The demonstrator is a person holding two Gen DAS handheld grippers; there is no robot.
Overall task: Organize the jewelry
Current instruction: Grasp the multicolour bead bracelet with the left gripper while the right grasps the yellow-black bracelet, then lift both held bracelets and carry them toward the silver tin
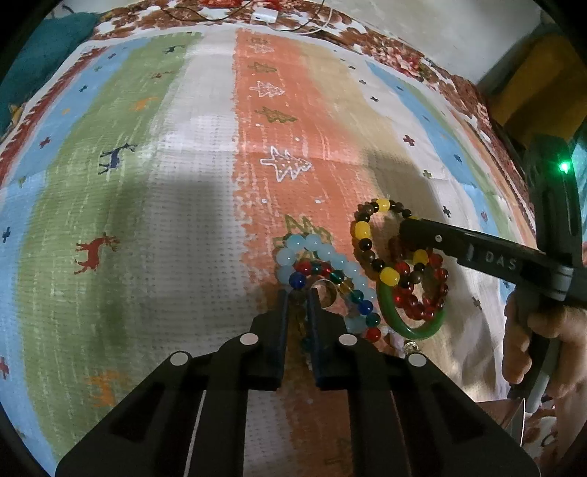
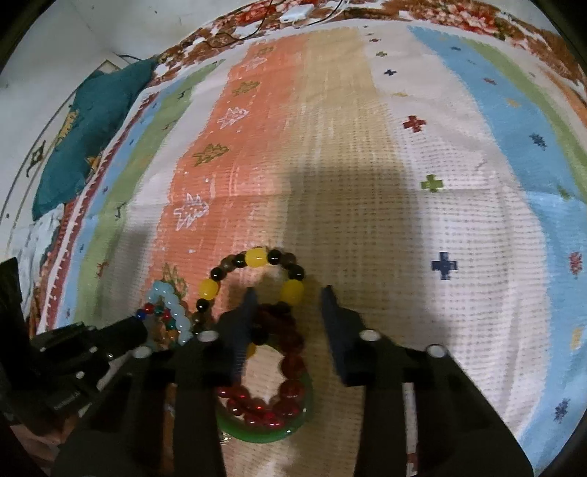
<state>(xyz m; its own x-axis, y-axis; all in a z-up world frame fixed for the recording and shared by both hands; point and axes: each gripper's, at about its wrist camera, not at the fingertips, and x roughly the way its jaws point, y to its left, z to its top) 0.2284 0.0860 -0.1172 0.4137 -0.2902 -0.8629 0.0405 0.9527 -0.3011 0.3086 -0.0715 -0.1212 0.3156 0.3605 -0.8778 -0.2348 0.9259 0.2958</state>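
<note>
A heap of bracelets lies on the striped rug. A pale blue bead bracelet (image 1: pixel 315 249) overlaps a multicolour glass bead strand (image 1: pixel 332 273) and a metal ring (image 1: pixel 324 291). To their right lie a yellow-and-dark bead bracelet (image 1: pixel 367 238), a red bead bracelet (image 1: pixel 425 293) and a green bangle (image 1: pixel 407 323). My left gripper (image 1: pixel 298 293) is nearly closed around the multicolour strand. My right gripper (image 2: pixel 290 293) is open, its fingers astride the yellow-and-dark bracelet (image 2: pixel 256 257) and the red bracelet (image 2: pixel 290 367), with the green bangle (image 2: pixel 264 429) below.
The rug (image 1: pixel 183 220) has green, white, orange, tan and blue stripes. A teal pillow (image 2: pixel 84 135) lies at the far left edge. A white charger (image 1: pixel 264 15) with cables lies at the far end.
</note>
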